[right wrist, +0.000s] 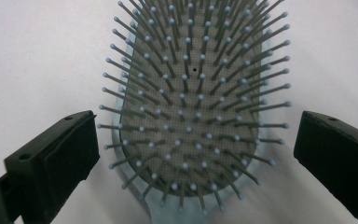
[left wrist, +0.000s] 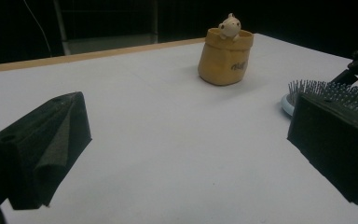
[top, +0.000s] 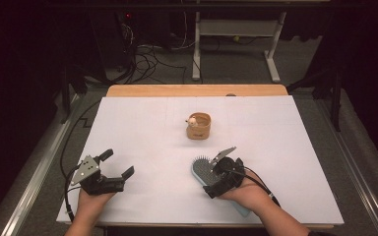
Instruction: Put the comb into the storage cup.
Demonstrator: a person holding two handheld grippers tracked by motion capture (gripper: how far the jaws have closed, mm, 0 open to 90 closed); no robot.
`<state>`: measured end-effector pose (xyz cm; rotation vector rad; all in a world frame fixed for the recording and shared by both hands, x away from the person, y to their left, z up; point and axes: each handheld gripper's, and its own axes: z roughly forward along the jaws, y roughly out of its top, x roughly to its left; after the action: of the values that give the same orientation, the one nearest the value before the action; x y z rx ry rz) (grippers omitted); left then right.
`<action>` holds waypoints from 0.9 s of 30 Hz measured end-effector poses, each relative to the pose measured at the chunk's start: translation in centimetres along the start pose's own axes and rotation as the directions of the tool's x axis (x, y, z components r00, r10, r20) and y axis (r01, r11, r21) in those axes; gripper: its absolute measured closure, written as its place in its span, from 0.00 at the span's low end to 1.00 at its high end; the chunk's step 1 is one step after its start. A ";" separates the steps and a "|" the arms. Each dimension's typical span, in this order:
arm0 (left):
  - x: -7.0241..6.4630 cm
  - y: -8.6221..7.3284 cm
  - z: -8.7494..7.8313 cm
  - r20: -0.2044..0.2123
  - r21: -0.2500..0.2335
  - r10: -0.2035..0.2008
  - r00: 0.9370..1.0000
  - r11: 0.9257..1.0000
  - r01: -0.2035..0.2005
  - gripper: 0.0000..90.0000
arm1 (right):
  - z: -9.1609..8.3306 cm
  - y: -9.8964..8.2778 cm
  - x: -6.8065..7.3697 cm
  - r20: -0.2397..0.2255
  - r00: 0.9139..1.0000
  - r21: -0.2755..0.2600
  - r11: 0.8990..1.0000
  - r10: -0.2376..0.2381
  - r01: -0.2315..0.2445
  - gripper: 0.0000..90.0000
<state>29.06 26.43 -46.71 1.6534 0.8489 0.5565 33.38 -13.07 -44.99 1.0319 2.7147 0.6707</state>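
Hairbrush (right wrist: 191, 116) lies between right gripper (right wrist: 191, 154) spread fingers (right wrist: 51, 163), seemingly untouched

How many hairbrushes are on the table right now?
1. The hairbrush lies bristles up on the white table, under the right gripper, whose open jaws straddle its head.

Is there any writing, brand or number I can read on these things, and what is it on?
Dark script on the front of the tan pot with the little figure on its rim: too small and blurred to read.
Hairbrush: no writing visible.
Left tool and right tool: no labels visible.
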 end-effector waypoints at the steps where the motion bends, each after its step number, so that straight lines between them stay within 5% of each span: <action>1: 0.0 0.0 0.0 0.000 0.003 0.002 1.000 1.000 -0.002 0.01 | 0.1 0.1 0.0 -0.002 1.000 0.005 1.000 0.002 -0.002 0.02; 27: 0.2 0.0 -0.2 -0.009 -0.008 -0.008 1.000 1.000 0.008 0.01 | 1.1 1.0 0.6 0.030 0.999 0.019 0.999 -0.028 0.027 0.18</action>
<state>29.02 26.74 -46.63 1.6402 0.8585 0.5615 33.84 -11.63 -45.47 0.9984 2.7093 0.6210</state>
